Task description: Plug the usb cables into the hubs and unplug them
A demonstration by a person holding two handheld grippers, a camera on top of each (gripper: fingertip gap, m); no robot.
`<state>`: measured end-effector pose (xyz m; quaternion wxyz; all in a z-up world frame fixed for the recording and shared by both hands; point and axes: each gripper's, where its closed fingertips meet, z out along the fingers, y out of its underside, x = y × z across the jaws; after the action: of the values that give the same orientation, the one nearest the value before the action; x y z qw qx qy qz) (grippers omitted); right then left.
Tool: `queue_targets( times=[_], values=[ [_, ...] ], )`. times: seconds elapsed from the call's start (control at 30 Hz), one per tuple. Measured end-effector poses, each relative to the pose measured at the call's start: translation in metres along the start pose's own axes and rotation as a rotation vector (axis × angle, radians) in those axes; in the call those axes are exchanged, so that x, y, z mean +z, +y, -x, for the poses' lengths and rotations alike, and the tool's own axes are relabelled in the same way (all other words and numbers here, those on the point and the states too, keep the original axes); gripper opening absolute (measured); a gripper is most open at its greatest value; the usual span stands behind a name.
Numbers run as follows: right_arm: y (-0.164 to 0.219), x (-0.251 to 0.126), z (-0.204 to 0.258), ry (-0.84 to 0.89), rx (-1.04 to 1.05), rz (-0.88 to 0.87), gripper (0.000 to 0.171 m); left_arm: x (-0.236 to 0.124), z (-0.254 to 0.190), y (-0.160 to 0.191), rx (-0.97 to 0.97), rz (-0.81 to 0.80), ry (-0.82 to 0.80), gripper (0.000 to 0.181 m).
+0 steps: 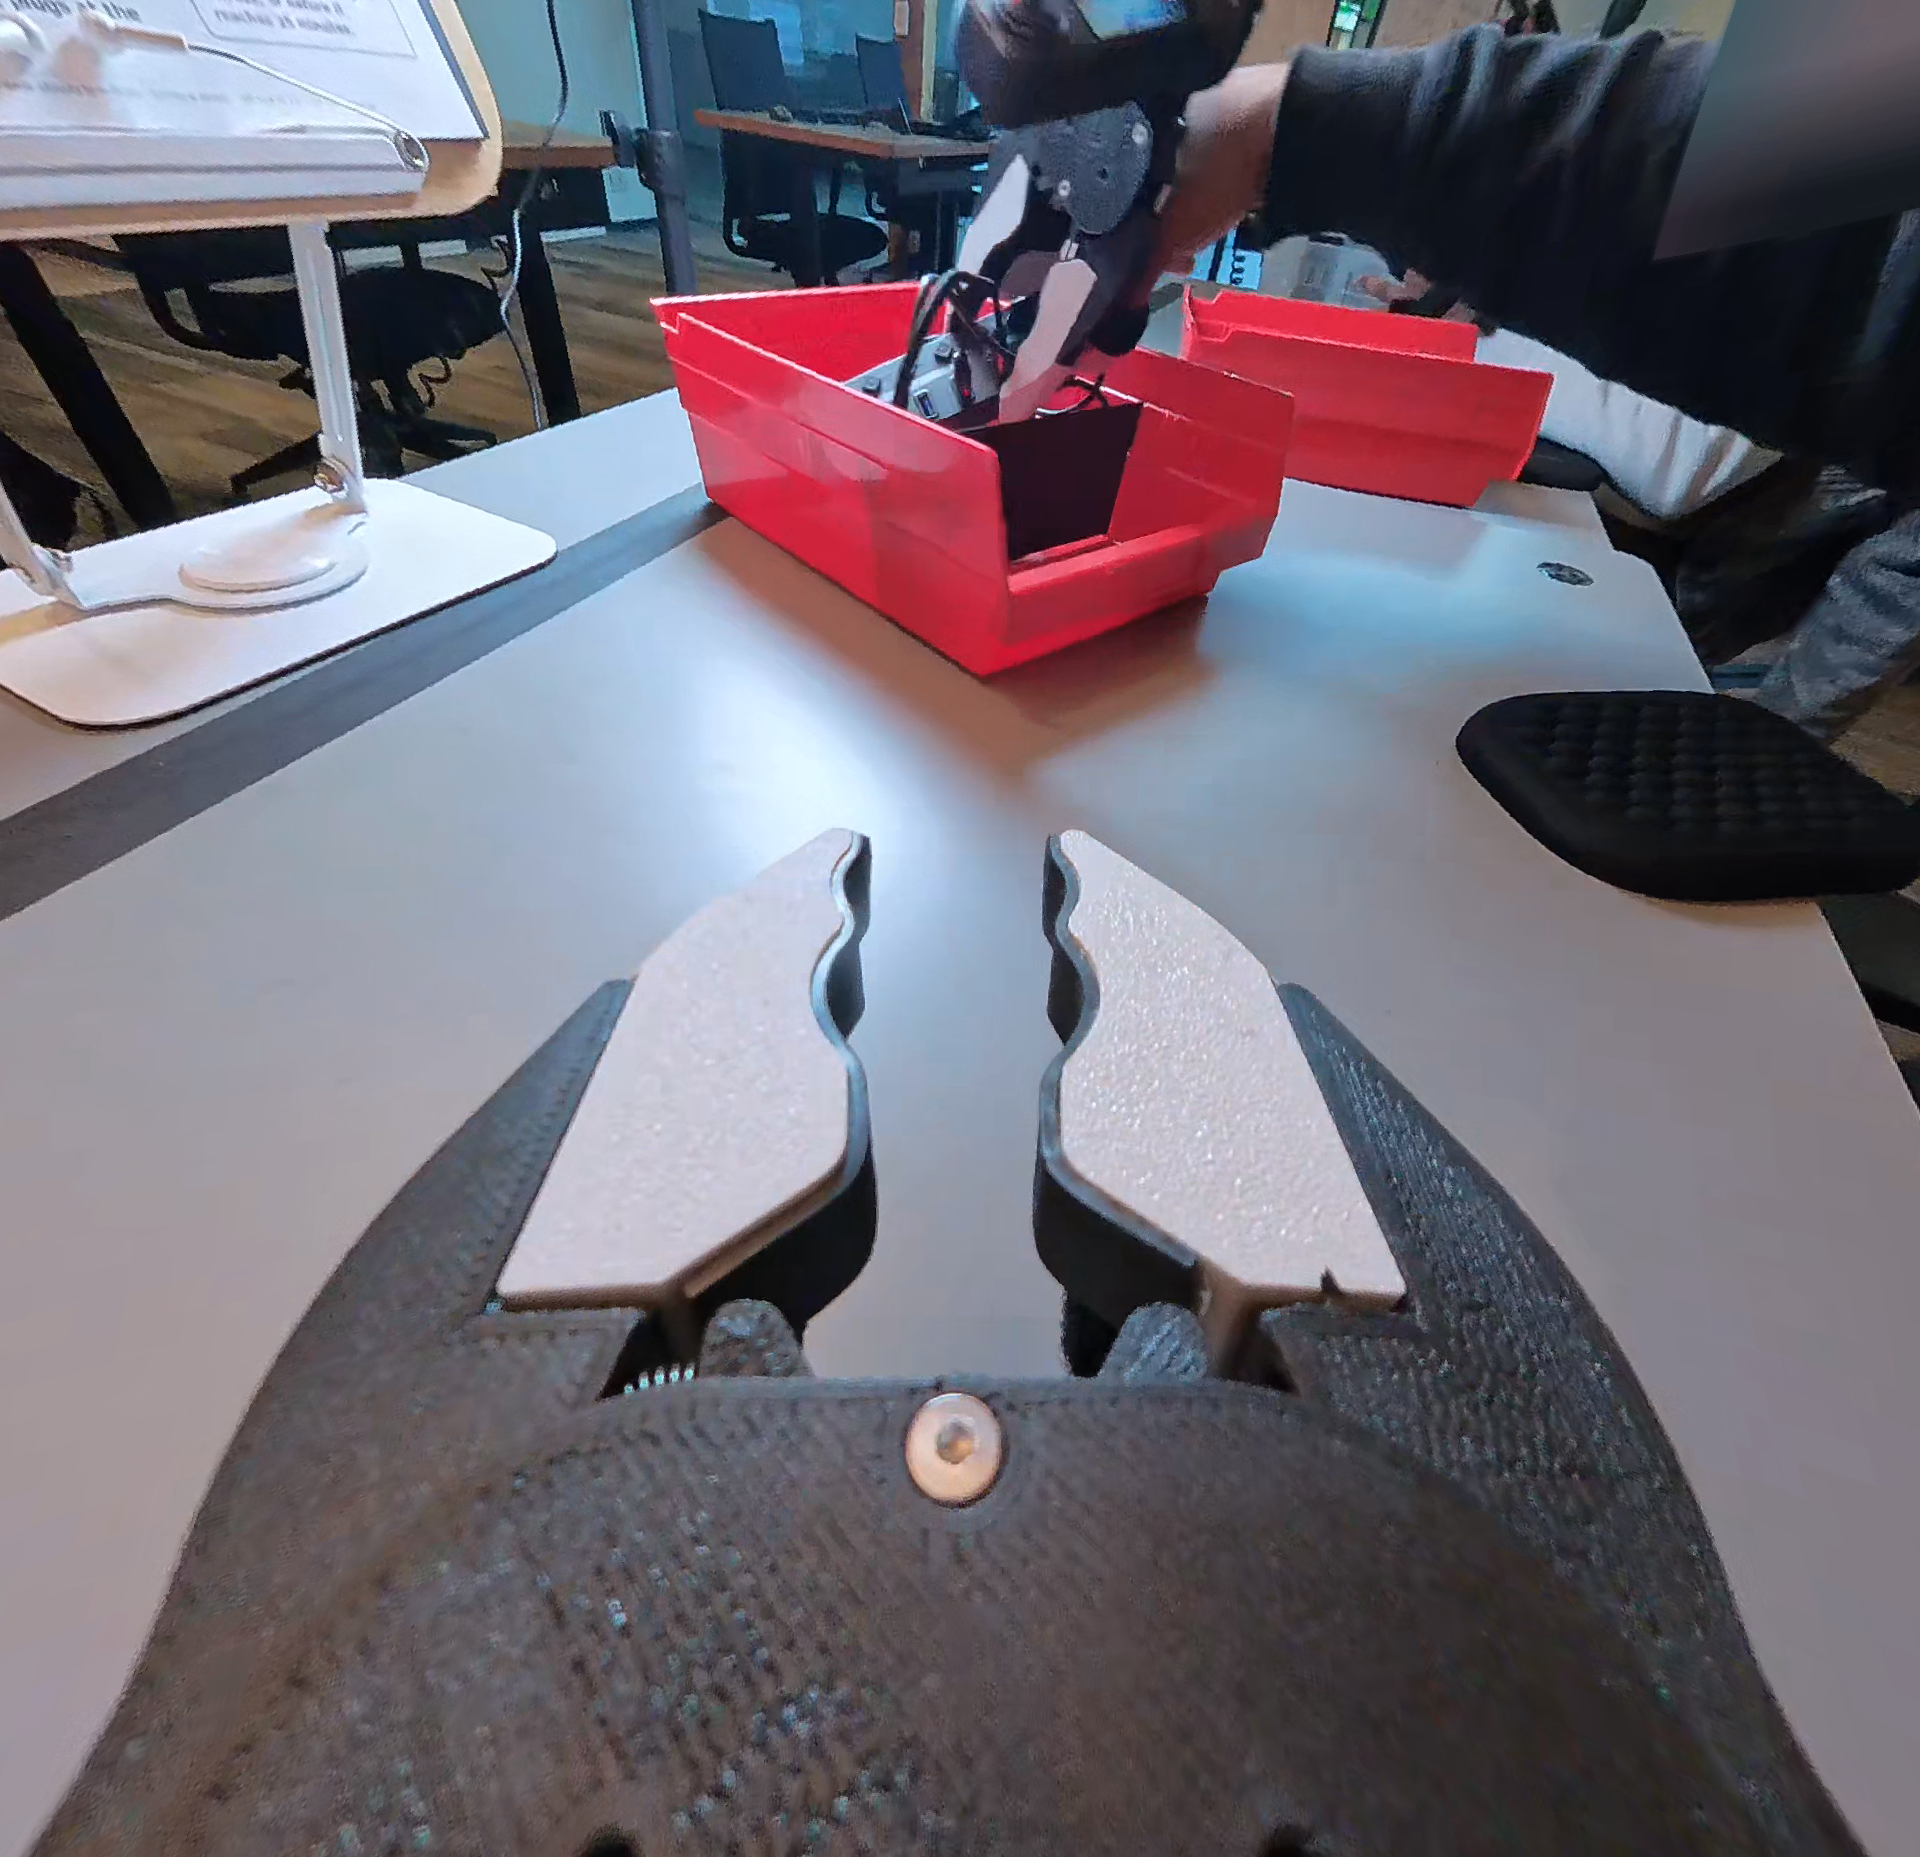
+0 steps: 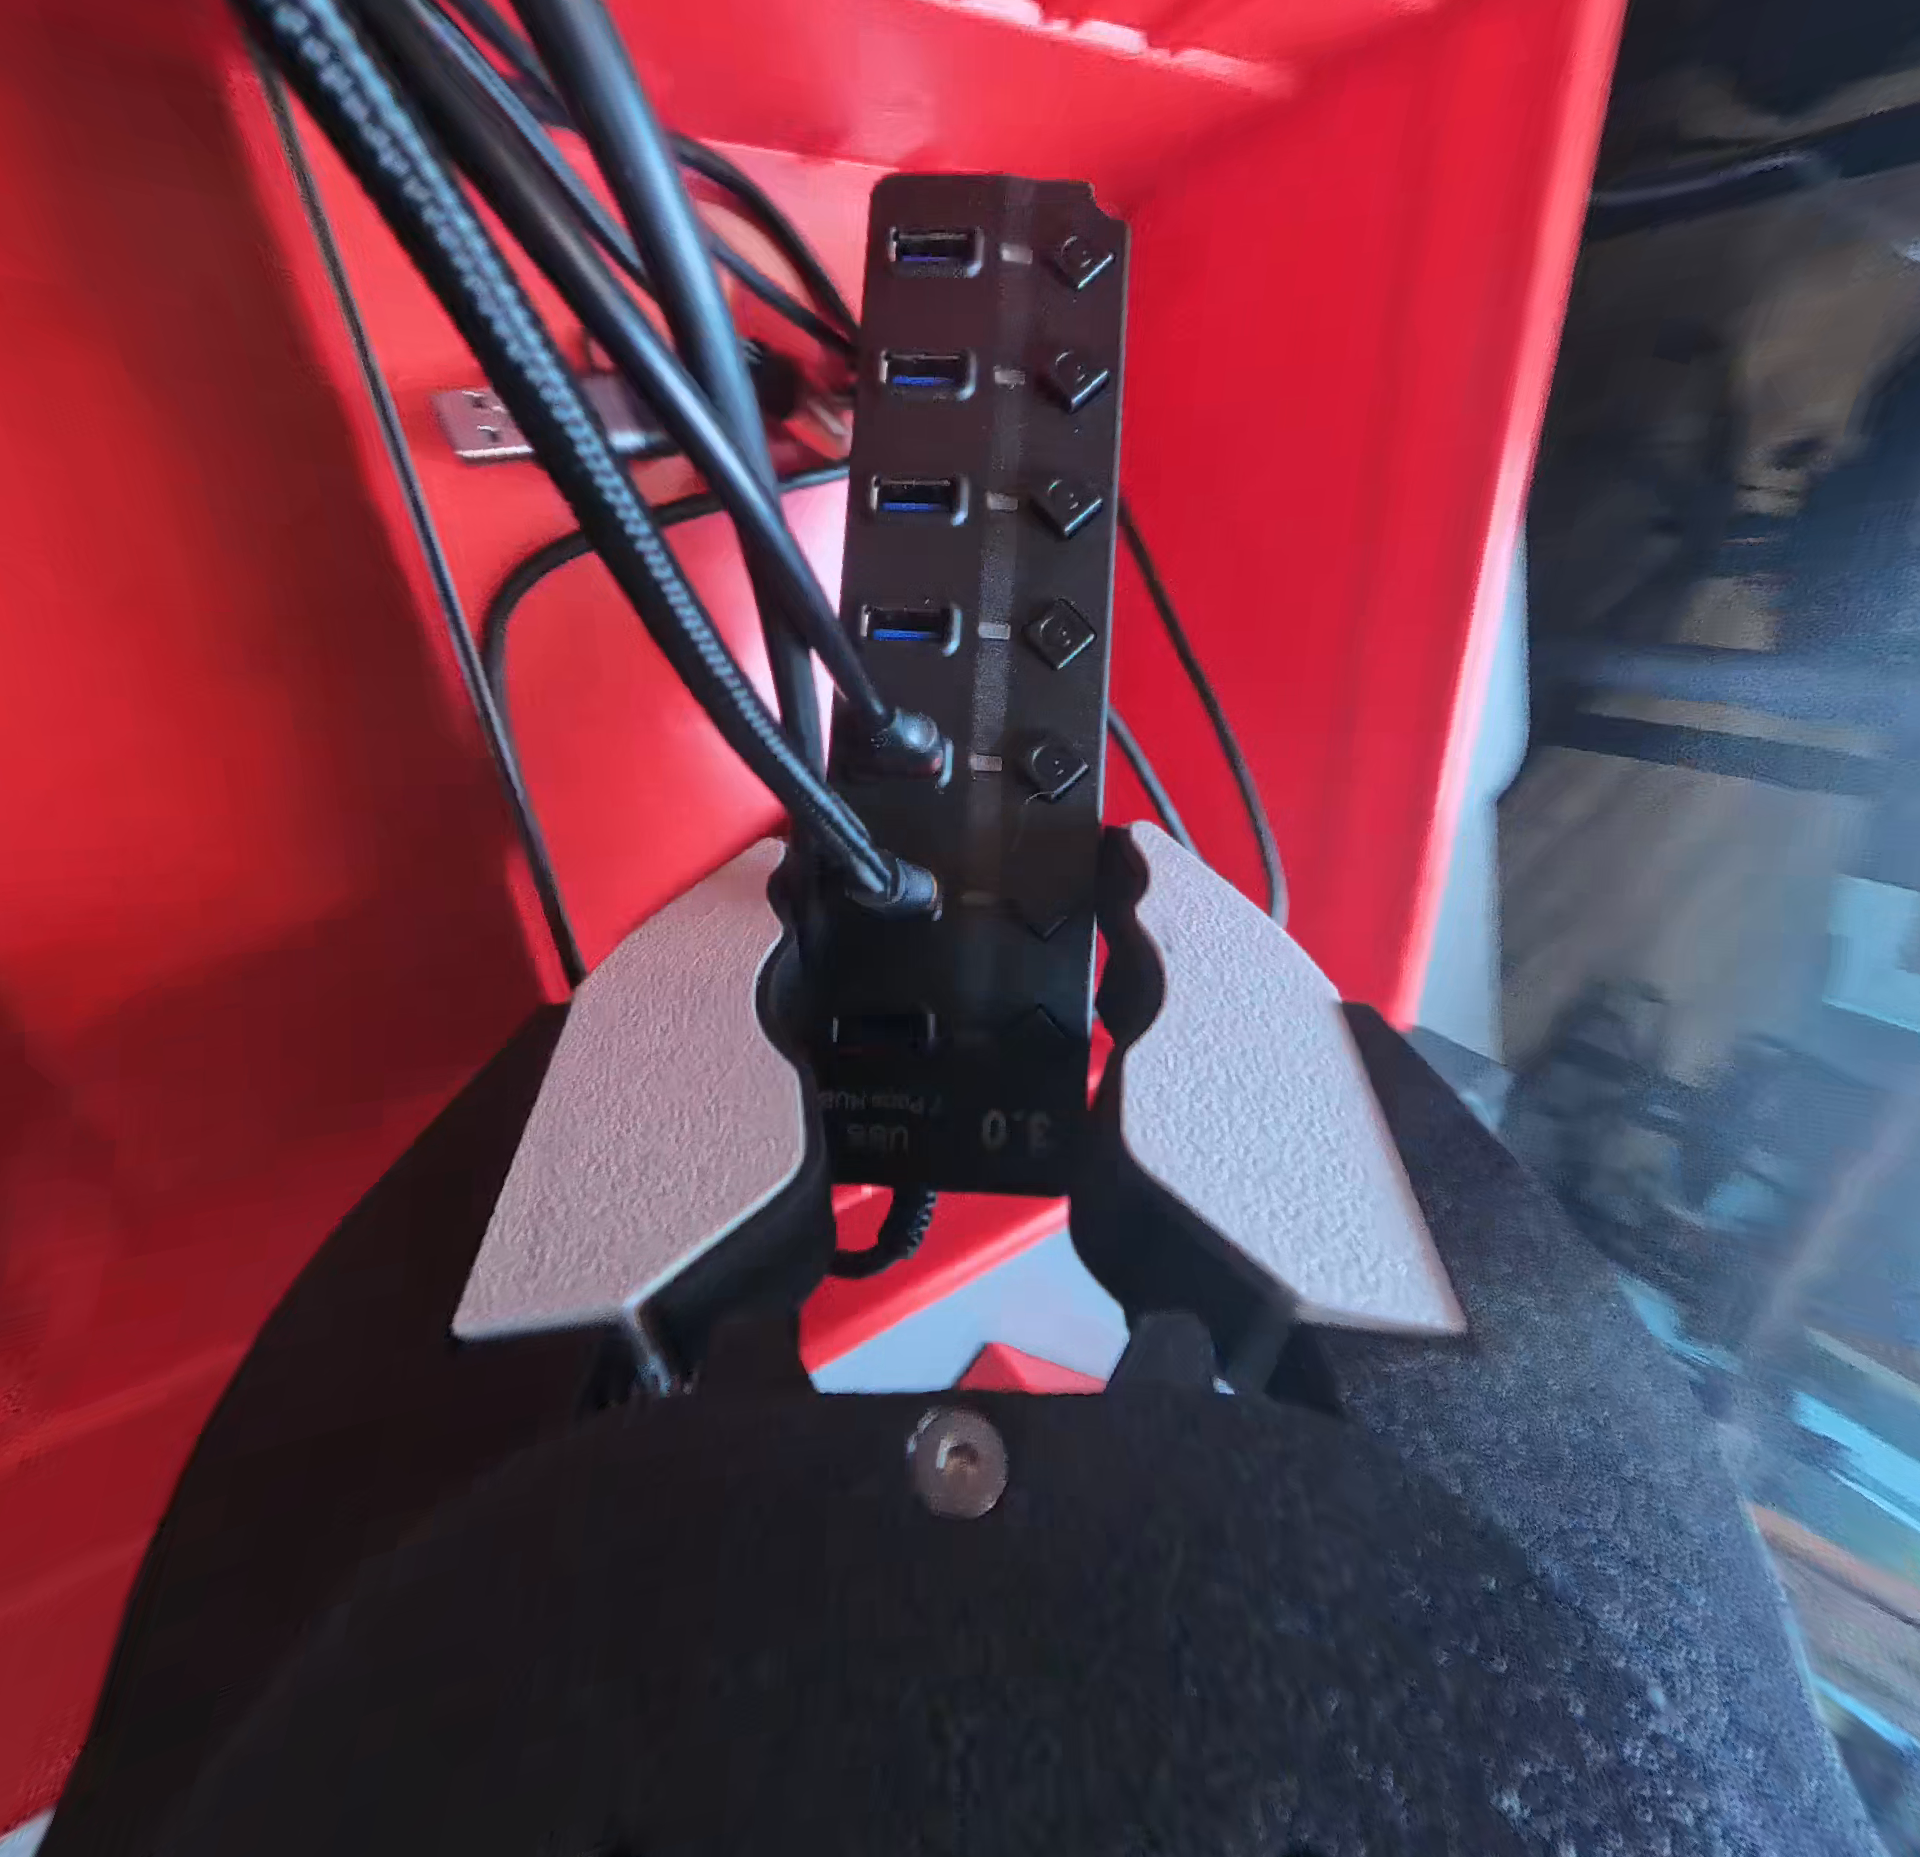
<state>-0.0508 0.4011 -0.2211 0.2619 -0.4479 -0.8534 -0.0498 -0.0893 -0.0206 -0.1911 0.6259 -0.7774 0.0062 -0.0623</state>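
Right gripper [image 2: 951,862] clamps the near end of a black USB hub [image 2: 987,519] inside the red bin [image 2: 1351,457]; 2 cables [image 2: 623,602] sit plugged in. Left gripper [image 1: 956,862], narrowly parted and empty, hovers over the table [image 1: 623,768].

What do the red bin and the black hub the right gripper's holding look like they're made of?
Red bin: likely moulded plastic, with glossy walls and a stepped rim. Hub: probably hard black plastic, semi-matte with a faint sheen. Right gripper clamps its lower end.
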Motion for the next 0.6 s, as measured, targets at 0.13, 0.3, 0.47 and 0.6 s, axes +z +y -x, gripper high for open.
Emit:
queue_targets(
  times=[0.13, 0.3, 0.47, 0.6],
  values=[
    [-0.011, 0.019, -0.011, -0.088, 0.057, 0.010, 0.056, 0.000, -0.003, 0.003, -0.001, 0.016, 0.005, 0.032],
    [-0.021, -0.005, -0.054, -0.033, 0.180, -0.041, 0.079, -0.001, 0.005, 0.008, -0.032, 0.035, -0.021, 0.038],
    [-0.061, -0.105, -0.078, 0.025, 0.353, -0.445, 0.078, -0.008, 0.017, 0.004, -0.080, 0.020, -0.056, 0.044],
    [-0.079, -0.142, 0.002, -0.027, 0.204, -0.512, 0.065, -0.035, 0.022, -0.014, 0.004, 0.056, -0.132, 0.052]
  ],
)
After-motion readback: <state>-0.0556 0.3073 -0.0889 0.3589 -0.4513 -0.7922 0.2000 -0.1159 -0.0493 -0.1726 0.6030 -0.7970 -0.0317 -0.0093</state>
